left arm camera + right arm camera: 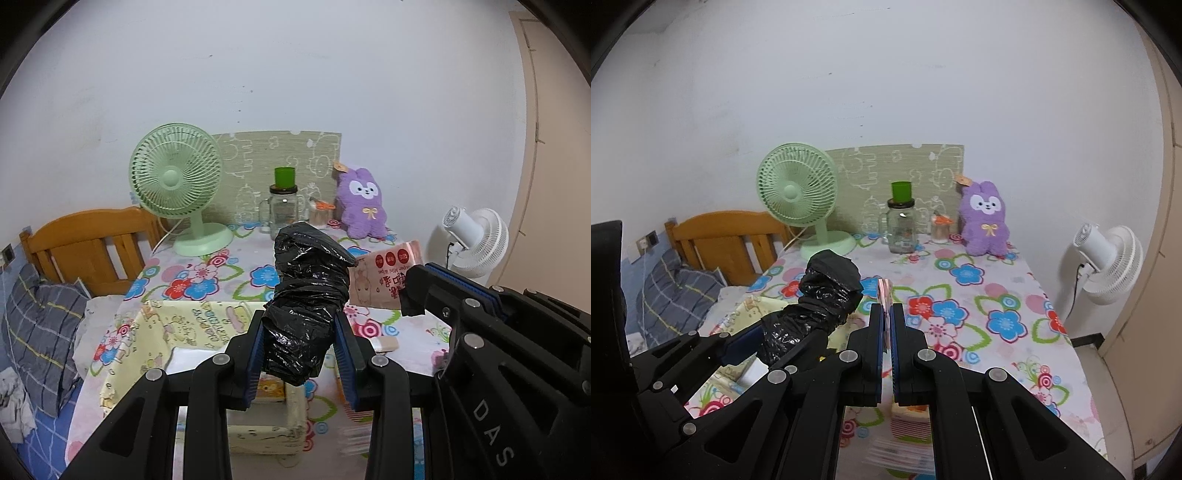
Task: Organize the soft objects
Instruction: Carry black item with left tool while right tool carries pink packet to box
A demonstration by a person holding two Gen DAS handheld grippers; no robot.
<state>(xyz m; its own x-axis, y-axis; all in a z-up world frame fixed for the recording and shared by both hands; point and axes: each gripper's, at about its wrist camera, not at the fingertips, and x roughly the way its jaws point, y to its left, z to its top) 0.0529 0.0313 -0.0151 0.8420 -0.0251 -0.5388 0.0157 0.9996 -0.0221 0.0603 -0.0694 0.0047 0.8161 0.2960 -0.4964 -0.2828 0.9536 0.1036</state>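
Left gripper (301, 343) clamped on a roll of black bags (308, 299), jaws pressing its lower half, most of the roll sticking out forward past the tips. Right gripper (886, 325) clamped edge-on on a pink pack of wipes (384, 277), jaws nearly together, pack poking just ahead of the tips. Both held above the flowered tablecloth (979, 295), a yellow box (147, 332) below and left of the left jaws. Likely trouble: slick plastic sliding out under a loose squeeze; thin pack pivoting or dropping; the two grippers, close together, knocking while lowering toward the box.
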